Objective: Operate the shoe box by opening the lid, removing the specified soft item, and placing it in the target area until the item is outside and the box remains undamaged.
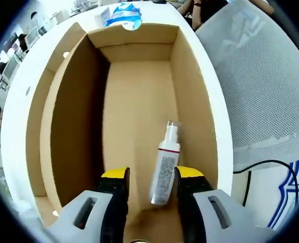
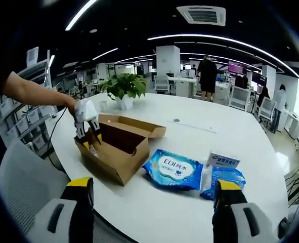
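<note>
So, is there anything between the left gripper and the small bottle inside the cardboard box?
Nothing visible stands in the way. The box is open, and the left gripper is down inside it. Its open jaws stand on either side of the bottle, which lies on the box floor close to one jaw.

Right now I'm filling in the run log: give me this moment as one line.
box: lid open | left gripper: open around spray bottle inside box | right gripper: open, empty | wipes pack: on table beside box

A bottle (image 1: 164, 167) lies in the box (image 1: 78, 126) between the left tool's (image 1: 152, 177) jaws; wipes packs (image 2: 173, 169) sit beyond the right tool (image 2: 152, 190).
</note>
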Action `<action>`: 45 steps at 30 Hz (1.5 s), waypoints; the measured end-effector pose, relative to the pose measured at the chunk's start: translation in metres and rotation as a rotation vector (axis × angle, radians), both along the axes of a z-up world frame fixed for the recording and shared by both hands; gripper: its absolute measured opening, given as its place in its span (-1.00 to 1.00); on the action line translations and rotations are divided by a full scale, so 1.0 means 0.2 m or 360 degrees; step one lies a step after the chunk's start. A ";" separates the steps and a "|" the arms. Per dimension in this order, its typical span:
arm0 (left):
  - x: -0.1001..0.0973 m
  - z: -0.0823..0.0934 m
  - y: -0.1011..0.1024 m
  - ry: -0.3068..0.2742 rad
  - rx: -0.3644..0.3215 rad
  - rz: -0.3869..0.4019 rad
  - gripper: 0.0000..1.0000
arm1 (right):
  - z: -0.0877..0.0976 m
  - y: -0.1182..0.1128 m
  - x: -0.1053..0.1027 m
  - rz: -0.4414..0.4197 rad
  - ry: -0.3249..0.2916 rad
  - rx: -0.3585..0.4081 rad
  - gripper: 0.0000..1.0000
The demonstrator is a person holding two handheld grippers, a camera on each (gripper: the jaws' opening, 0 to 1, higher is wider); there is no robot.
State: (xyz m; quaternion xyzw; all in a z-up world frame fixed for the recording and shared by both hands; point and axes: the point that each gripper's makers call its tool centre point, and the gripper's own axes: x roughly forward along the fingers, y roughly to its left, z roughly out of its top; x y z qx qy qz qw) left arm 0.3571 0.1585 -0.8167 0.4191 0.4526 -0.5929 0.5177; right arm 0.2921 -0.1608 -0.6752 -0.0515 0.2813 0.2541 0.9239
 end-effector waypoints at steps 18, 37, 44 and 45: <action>-0.06 -0.11 -0.01 -0.0030 0.0043 -0.0197 -0.47 | 0.03 0.03 -0.02 -0.0003 -0.0044 0.0010 0.96; -0.04 -0.15 0.00 -0.0112 0.0079 -0.0164 -0.61 | 0.05 0.08 -0.03 0.0081 -0.0071 0.0004 0.97; -0.03 -0.11 0.02 -0.0117 0.0078 -0.0067 -0.62 | 0.07 0.13 -0.03 0.0134 -0.0093 -0.0002 0.96; -0.03 -0.10 0.02 -0.0118 0.0075 -0.0054 -0.62 | 0.07 0.14 -0.03 0.0150 -0.0101 0.0000 0.96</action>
